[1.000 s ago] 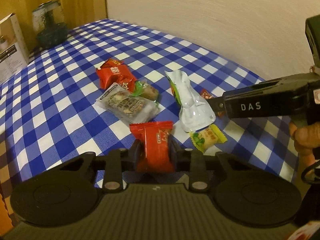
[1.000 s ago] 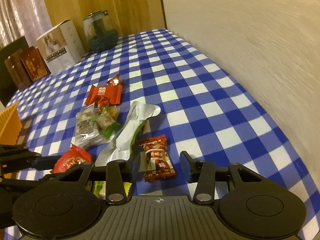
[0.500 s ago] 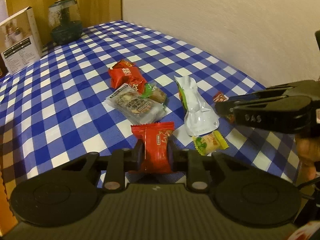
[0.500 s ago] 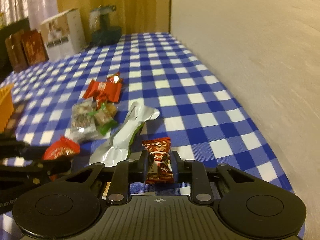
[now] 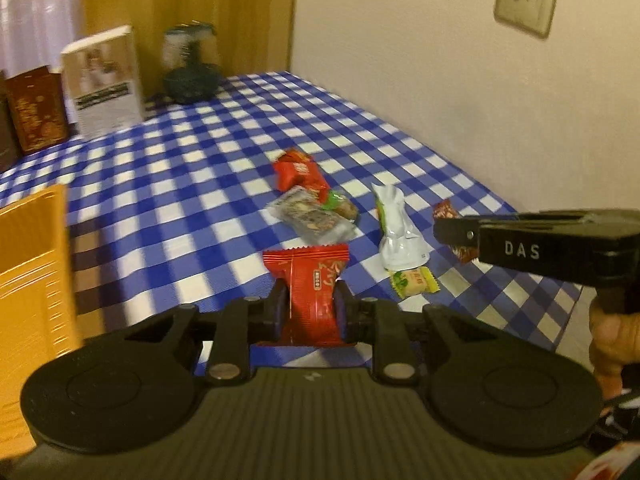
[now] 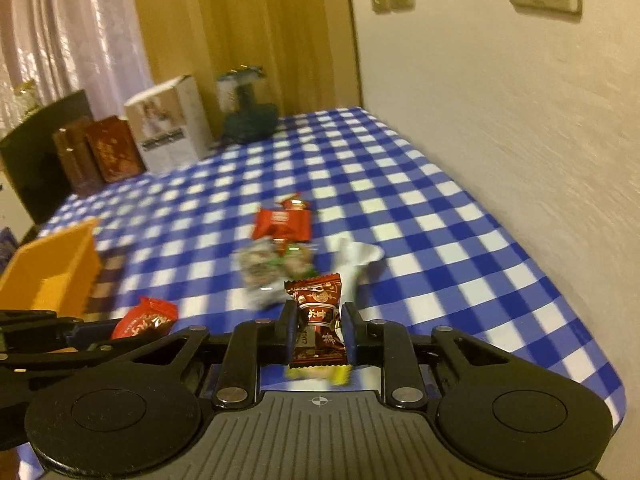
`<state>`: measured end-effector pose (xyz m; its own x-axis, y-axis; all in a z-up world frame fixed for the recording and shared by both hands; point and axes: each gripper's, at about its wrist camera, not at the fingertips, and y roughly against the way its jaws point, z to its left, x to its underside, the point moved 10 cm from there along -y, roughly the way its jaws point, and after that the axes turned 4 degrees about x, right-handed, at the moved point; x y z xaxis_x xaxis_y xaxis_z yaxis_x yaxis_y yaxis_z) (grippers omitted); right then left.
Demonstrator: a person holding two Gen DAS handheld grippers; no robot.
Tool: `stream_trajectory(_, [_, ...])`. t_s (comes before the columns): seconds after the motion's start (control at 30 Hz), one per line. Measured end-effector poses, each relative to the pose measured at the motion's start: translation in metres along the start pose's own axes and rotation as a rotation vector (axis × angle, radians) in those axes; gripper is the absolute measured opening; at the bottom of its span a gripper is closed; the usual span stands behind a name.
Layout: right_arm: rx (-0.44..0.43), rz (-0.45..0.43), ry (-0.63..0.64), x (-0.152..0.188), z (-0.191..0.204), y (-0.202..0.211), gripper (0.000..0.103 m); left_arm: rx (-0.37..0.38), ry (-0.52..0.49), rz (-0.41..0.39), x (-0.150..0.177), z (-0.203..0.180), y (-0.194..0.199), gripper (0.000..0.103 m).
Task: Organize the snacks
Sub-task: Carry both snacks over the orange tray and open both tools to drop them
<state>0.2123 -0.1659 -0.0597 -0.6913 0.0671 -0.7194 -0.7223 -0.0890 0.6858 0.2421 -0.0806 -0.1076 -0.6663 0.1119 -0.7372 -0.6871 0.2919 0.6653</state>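
My left gripper [image 5: 311, 312] is shut on a red snack packet [image 5: 312, 280] and holds it above the checked tablecloth [image 5: 192, 184]. My right gripper [image 6: 318, 330] is shut on a dark red candy [image 6: 318, 320], also lifted; it shows from the side in the left wrist view [image 5: 452, 232]. On the cloth lie a red packet [image 5: 298, 170], a clear nut bar [image 5: 312, 220], a white pouch [image 5: 398, 224] and a yellow-green candy [image 5: 414, 282]. An orange basket [image 5: 32, 264] stands at the left, also in the right wrist view [image 6: 52, 272].
A white box [image 5: 104, 84], brown boxes [image 5: 36, 108] and a dark glass jar [image 5: 192, 68] stand at the far end of the table. A wall [image 5: 460, 92] runs along the right side. The table's near right edge [image 6: 592, 340] is close to my right gripper.
Both grippers have risen and tilted up with their snacks. The right gripper shut on the dark red candy and lifted it off the cloth. The orange basket has come into view.
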Motion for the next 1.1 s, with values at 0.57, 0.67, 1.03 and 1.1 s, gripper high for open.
stream_trajectory(0.57, [-0.283,0.019,0.146,0.006,0.187,0.036,0.024,-0.231,0.155,-0.065,0.023,0.123,0.131,0.022])
stream_trajectory(0.67, [-0.317,0.03,0.165,0.007,0.214,0.033,0.024,-0.264,0.182,-0.068,0.029,0.147,0.146,0.022])
stream_trajectory(1.03, [-0.389,0.062,0.192,0.008,0.27,0.015,0.024,-0.306,0.243,-0.059,0.043,0.192,0.157,0.022])
stream_trajectory(1.1, [-0.393,0.071,0.193,0.01,0.274,0.01,0.024,-0.305,0.251,-0.054,0.045,0.197,0.153,0.022])
